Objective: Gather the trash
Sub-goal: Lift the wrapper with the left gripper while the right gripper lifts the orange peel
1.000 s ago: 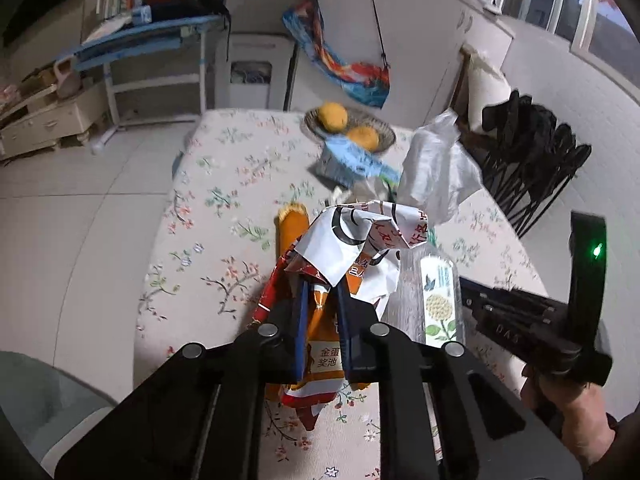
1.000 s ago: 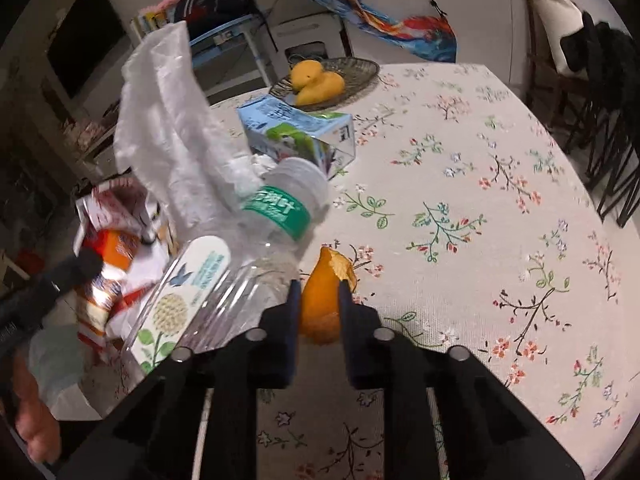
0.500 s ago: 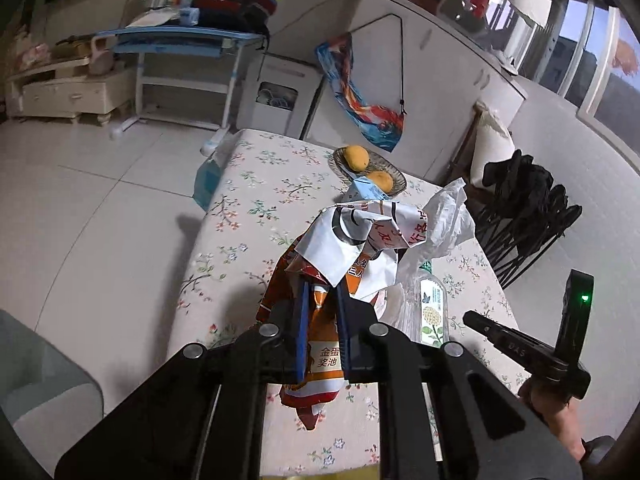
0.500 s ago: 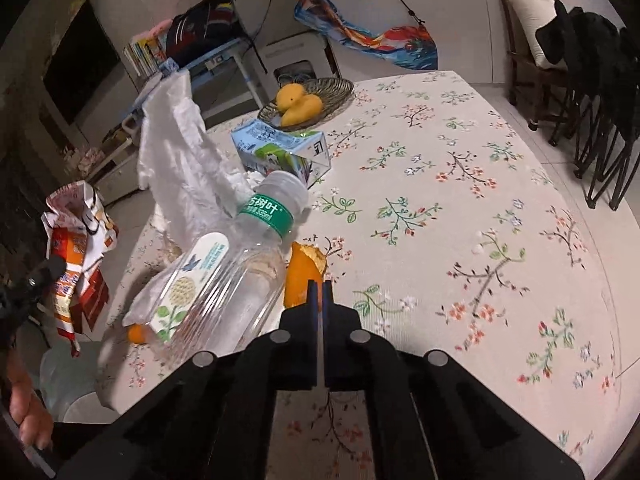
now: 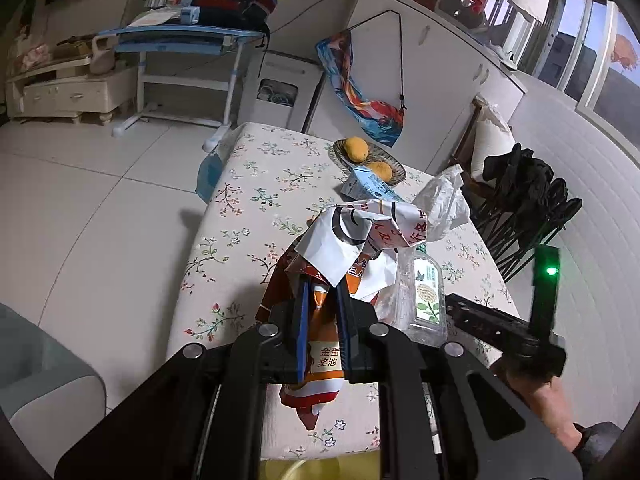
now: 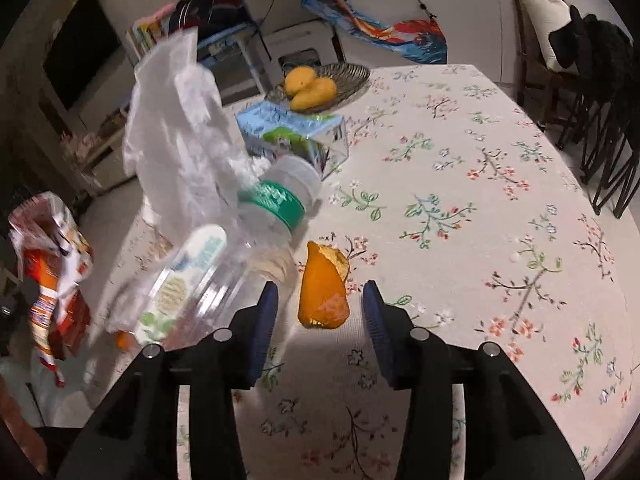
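Left gripper (image 5: 322,320): jaws clamped on a crumpled snack wrapper (image 5: 320,352), orange and red with white printed paper bunched at its top; wrapper hangs below the fingers, lifted above the near edge of the table (image 5: 248,216).

Right gripper (image 6: 318,320): jaws opening, blue pads apart; an orange peel (image 6: 322,294) lies on the cloth between them, touched by neither pad; the person's hand (image 5: 548,400) on its handle shows in the left view.

Surface: table under a pale cloth printed with small flowers and twigs; wide bare stretch to the right in the right view; light-tiled floor (image 5: 80,200) beyond the table's left edge.

On the cloth: a clear plastic bottle (image 6: 224,264) lying on its side just left of the peel, white cap, green neck band, flower label, blurred in the right view; a crumpled clear plastic bag (image 6: 176,128) standing up behind it; a blue and green carton (image 6: 292,136) further back; a woven dish (image 6: 344,76) with yellow fruit (image 6: 308,86) at the far end.

Room: blue desk (image 5: 180,36) stacked with books and a dark bag; cream drawer unit (image 5: 68,92); white cabinets (image 5: 432,76); colourful cloth (image 5: 360,96) hanging on them; dark chairs (image 5: 528,200) to the right; window (image 5: 592,60) at far right.
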`<action>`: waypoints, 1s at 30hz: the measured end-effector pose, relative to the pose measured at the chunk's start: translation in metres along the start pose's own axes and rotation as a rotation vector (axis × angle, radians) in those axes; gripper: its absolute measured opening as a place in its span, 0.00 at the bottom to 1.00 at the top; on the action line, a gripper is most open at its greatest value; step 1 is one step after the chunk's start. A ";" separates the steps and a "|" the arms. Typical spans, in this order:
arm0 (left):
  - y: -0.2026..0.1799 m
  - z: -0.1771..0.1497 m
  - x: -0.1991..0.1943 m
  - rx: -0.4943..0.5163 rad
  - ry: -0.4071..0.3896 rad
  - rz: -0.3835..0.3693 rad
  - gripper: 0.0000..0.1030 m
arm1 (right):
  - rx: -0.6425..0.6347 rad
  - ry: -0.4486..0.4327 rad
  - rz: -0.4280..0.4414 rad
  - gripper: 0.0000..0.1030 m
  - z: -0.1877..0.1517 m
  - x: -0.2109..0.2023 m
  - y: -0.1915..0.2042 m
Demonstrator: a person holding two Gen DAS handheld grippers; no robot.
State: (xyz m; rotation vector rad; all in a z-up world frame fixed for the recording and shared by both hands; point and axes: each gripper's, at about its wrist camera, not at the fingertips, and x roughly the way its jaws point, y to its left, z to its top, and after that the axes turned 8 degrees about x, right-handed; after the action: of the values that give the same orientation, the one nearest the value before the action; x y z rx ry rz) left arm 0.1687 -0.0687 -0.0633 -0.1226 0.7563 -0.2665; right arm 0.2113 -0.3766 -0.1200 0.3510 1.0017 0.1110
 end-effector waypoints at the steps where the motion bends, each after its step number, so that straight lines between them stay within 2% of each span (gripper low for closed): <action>1: -0.001 0.000 0.000 0.006 -0.001 0.002 0.12 | -0.005 0.003 -0.004 0.33 -0.001 0.001 0.000; 3: -0.003 0.001 0.001 0.011 -0.003 0.002 0.12 | -0.033 0.001 -0.015 0.21 -0.001 0.002 0.002; 7: -0.003 0.000 -0.001 0.013 -0.011 -0.003 0.12 | -0.033 -0.012 -0.005 0.16 -0.002 -0.005 -0.001; 15: -0.013 -0.015 -0.018 0.033 -0.033 -0.005 0.12 | 0.048 -0.090 0.096 0.14 -0.016 -0.059 -0.018; 20: -0.029 -0.032 -0.027 0.083 -0.028 0.003 0.12 | 0.045 -0.118 0.181 0.14 -0.043 -0.087 -0.013; 23: -0.038 -0.041 -0.031 0.104 -0.022 0.002 0.12 | 0.010 -0.130 0.200 0.14 -0.058 -0.097 -0.005; 30: -0.057 -0.066 -0.044 0.142 -0.015 -0.001 0.12 | -0.029 -0.092 0.248 0.14 -0.088 -0.106 0.004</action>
State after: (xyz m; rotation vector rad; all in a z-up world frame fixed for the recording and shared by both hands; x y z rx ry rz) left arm 0.0813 -0.1116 -0.0702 0.0096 0.7204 -0.3187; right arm 0.0807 -0.3786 -0.0763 0.4487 0.8623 0.3303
